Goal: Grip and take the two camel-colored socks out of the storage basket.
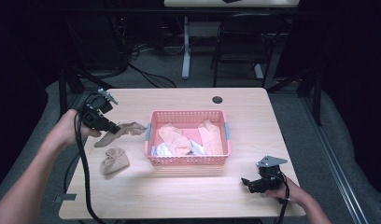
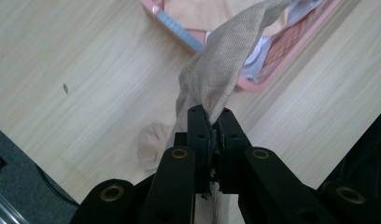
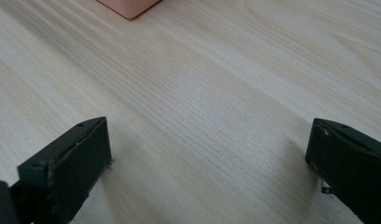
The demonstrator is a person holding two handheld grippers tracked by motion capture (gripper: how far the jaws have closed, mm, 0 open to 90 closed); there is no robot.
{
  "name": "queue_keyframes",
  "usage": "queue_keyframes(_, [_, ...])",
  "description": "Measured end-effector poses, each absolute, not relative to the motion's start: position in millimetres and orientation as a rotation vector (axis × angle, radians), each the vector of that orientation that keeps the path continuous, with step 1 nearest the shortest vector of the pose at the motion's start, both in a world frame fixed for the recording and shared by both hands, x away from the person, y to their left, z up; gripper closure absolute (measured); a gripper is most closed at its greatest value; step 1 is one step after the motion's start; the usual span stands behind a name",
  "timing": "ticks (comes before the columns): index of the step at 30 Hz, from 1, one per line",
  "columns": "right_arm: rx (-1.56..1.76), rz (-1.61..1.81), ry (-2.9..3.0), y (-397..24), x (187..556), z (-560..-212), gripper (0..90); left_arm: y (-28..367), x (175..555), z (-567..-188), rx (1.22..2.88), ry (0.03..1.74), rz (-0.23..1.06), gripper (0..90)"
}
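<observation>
At the desk's [image 1: 188, 196] left side we have the left claw [image 1: 115, 127] clamped tight on a beige sock [image 1: 128, 129], drawn out flat between claw and pink basket [image 1: 188, 160] — likely pulled from the basket to join the balled sock [image 1: 115, 161] lying near it. The right claw [image 3: 207, 154] rests gaping wide, empty, well apart — apparently just waiting.

My left gripper [image 1: 115, 126] is matte black with a thick black cable trailing from its body; in the left gripper view its linkage arms carry brass-coloured pivot bushings — one per arm. My right gripper [image 1: 246, 182] is also black, topped by a grey three-cornered plate, with flat rectangular pads [image 3: 81, 158] worn at the edges. My forearms are bare — no sleeves.
</observation>
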State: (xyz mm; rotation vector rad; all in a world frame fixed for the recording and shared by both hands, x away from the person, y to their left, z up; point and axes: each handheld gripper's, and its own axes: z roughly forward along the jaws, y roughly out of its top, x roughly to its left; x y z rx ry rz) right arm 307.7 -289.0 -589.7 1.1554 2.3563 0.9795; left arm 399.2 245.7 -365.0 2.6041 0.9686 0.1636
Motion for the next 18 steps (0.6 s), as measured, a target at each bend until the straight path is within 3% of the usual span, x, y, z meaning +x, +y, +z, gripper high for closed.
queue_keyframes(12, [1.155,0.979,2.355,-288.9,307.6,-589.8,0.0,263.6,401.1,-410.8,2.641,1.053,0.068,86.2])
queue_keyframes(18, [1.155,0.979,2.355,-288.9,307.7,-589.8,0.0,273.3,406.2,-457.5,2.638,1.132,-0.039,86.2])
